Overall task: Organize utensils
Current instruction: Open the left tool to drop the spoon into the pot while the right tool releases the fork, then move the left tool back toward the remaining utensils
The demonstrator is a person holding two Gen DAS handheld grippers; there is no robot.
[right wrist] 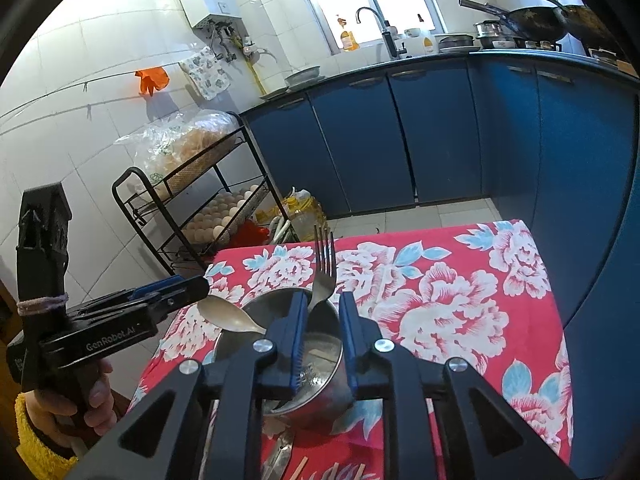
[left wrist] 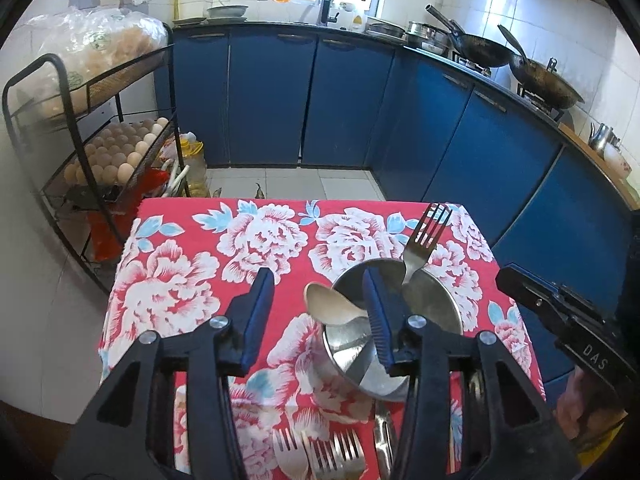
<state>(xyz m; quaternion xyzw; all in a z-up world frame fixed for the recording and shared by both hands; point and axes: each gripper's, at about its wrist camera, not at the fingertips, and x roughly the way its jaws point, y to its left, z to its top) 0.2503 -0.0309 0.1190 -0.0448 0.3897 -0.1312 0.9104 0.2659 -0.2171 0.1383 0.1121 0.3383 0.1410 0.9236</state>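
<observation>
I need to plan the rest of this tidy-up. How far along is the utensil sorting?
Done: a spoon and a fork already stand in the steel cup on the floral cloth. In hand: nothing; the left gripper is open beside the cup, and the right gripper stands open over it, gripping nothing. Left: several forks lie on the cloth at the near edge.

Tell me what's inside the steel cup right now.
The steel cup holds a fork, tines up, and a spoon leaning over its rim. Their handle ends and the cup's bottom are hidden by gripper fingers.
</observation>
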